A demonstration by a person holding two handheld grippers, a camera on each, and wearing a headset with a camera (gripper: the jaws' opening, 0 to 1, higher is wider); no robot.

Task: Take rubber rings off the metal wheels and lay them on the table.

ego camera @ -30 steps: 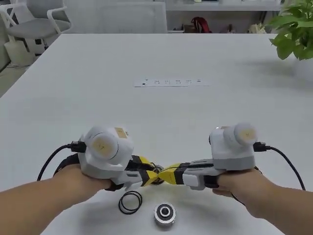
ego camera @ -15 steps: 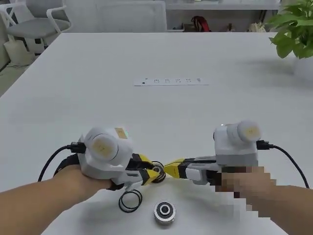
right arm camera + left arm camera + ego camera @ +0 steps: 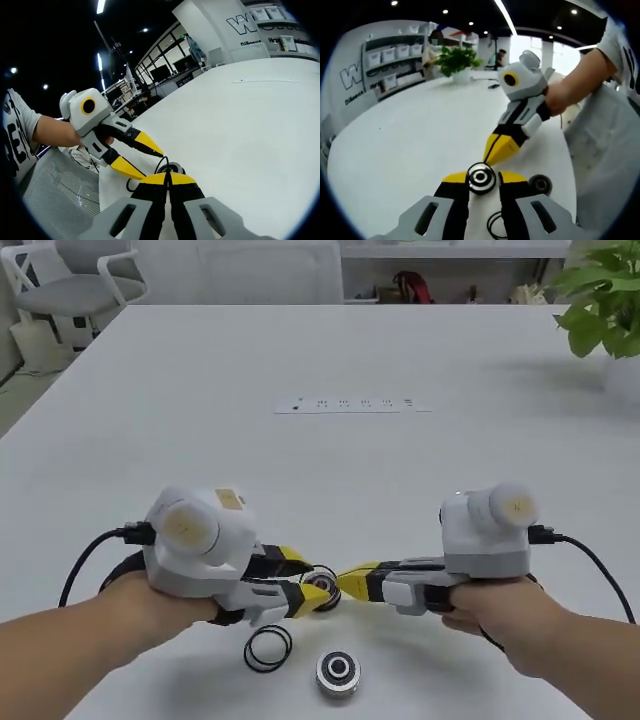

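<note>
Between left tool (image 3: 481, 175) jaws, 1 metal wheel (image 3: 481, 180); wall letter W (image 3: 349, 77).

On the table (image 3: 200, 390), rings (image 3: 268, 648) lie left of a wheel (image 3: 338, 672), power strip (image 3: 352, 405) behind.

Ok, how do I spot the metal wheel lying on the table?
On the white table, look at the edge nearest the camera. The round silver metal wheel lies flat, right of the thin black rubber rings; a second wheel sits clamped in the left gripper.
</note>
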